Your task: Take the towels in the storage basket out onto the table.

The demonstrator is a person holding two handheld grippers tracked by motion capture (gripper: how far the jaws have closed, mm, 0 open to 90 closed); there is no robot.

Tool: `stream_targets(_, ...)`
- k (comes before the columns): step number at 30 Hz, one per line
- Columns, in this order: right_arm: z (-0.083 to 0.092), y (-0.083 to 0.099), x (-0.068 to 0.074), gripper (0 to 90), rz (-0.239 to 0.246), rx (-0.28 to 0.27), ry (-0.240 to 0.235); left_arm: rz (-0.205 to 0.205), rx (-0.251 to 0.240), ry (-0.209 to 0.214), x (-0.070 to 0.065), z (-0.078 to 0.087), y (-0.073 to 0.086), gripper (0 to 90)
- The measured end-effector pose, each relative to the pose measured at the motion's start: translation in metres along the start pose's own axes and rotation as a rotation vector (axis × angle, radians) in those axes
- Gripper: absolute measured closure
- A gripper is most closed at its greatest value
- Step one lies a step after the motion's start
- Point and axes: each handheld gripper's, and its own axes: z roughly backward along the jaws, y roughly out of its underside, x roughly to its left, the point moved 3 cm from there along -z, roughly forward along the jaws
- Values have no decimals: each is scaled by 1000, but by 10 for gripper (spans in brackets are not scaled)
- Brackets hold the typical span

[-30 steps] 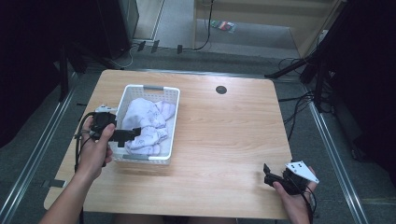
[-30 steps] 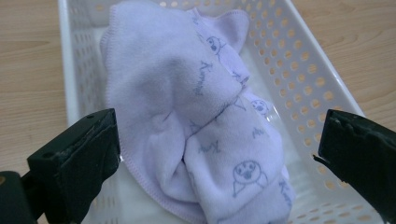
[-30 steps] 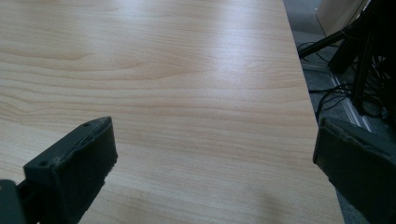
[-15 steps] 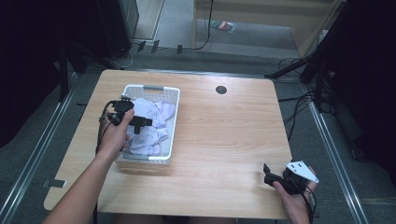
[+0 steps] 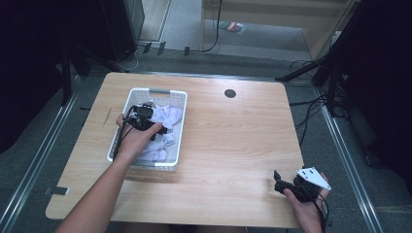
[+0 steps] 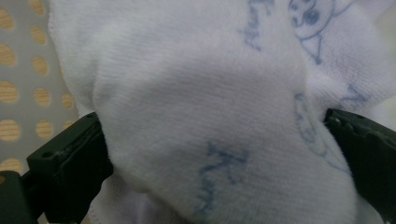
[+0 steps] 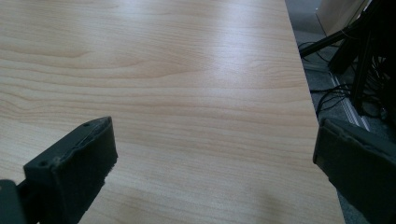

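A white cloth (image 6: pixel 201 107) with faint blue print lies in a white basket (image 5: pixel 176 136) on the left of the desk (image 5: pixel 233 145). The left gripper (image 5: pixel 158 127) is down in the basket, its jaws spread around a fold of cloth. The right gripper (image 5: pixel 277 182) rests well apart, spread wide and holding nothing, at the desk's near right corner.
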Motion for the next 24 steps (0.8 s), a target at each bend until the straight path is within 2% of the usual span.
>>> stream_targets(1,0,0,0,0,1,1,1,-12,12,-16,-1,-3,0,0)
stream_targets(4,0,0,0,0,1,3,3,-29,15,-25,-2,-7,1,0)
stream_targets(5,0,0,0,0,2,6,3,-37,41,-20,-1,-9,1,0)
stream_targets(6,0,0,0,0,4,6,3,-21,37,-15,-1,-10,1,0)
stream_targets(9,0,0,0,0,3,6,5,-25,38,-28,-2,-9,1,12)
stream_targets(11,0,0,0,0,2,9,3,-38,25,-26,-2,-6,2,88)
stream_targets(13,-1,0,0,0,3,8,3,-47,14,-33,-3,-3,2,250)
stream_targets(14,-1,0,0,0,5,9,4,-58,14,-52,-2,-1,2,317)
stream_targets(16,-1,0,0,0,5,9,3,-58,17,-58,-1,0,2,418)
stream_targets(18,-1,0,0,0,-1,8,4,-73,20,-70,-1,1,3,459)
stream_targets(22,-1,0,-1,0,-9,9,1,-41,26,-53,4,4,1,507)
stream_targets(24,-1,0,-1,0,-8,8,1,-11,25,-28,6,6,0,516)
